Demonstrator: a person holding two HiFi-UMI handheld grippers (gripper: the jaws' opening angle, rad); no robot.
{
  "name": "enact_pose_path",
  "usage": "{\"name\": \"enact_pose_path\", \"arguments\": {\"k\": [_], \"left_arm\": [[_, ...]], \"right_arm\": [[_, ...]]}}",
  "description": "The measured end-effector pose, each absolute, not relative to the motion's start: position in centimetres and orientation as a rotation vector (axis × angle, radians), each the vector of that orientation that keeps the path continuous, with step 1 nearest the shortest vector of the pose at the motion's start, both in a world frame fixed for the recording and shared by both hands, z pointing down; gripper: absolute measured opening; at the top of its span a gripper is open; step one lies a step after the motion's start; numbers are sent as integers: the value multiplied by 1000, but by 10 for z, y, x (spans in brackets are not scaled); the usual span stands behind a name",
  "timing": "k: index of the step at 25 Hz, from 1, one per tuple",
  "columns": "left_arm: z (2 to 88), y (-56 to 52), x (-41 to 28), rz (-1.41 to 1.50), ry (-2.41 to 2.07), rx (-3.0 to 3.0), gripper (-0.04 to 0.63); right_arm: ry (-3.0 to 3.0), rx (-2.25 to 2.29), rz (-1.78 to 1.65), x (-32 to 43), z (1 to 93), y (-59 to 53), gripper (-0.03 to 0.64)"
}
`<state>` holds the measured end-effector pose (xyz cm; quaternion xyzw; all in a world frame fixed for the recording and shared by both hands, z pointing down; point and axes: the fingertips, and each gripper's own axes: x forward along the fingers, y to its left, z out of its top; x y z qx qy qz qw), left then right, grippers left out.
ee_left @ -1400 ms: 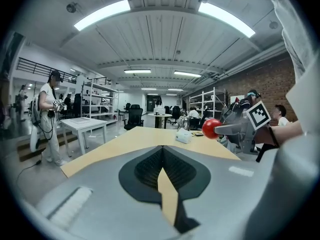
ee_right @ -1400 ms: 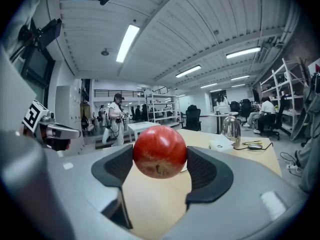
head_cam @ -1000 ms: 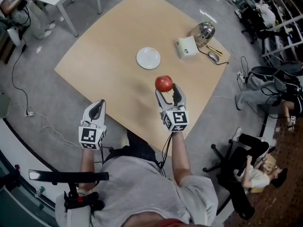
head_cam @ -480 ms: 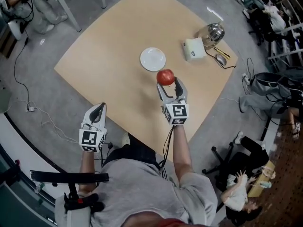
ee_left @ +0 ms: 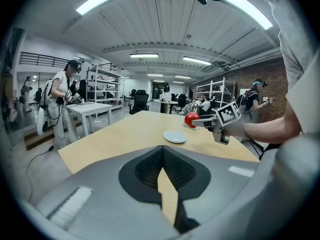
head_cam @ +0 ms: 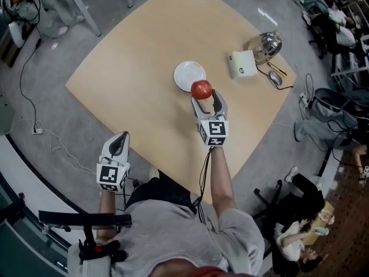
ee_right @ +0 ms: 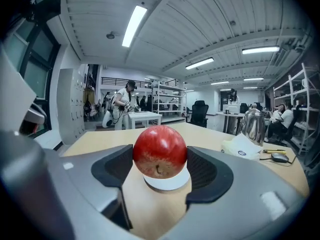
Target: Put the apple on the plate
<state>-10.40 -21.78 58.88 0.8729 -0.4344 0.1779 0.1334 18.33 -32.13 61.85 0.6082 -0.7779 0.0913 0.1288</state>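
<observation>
Right gripper view showed your right gripper (ee_right: 160,170) pinching the apple (ee_right: 159,151) across its widest part, one pad on each flank, dimpled end toward the camera. In the head view, the apple (head_cam: 201,89) hung at about 5 o'clock of the plate (head_cam: 185,74), overlapping its near rim. You could expect it to be firm and fairly weighty, with waxy skin that might slip. That mid-girth hold suited it; a modest squeeze would spare it bruising. Your left gripper (head_cam: 118,140), jaws pressed together on nothing, sat off the table (head_cam: 144,56) at 7 o'clock.
</observation>
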Motion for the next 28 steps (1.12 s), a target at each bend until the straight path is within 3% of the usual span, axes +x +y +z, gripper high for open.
{"name": "enact_pose_path", "arguments": {"k": [28], "left_arm": [[623, -246, -109, 582, -1289, 2414, 20]], "right_arm": [[-2218, 1664, 349, 173, 705, -403, 342]]}}
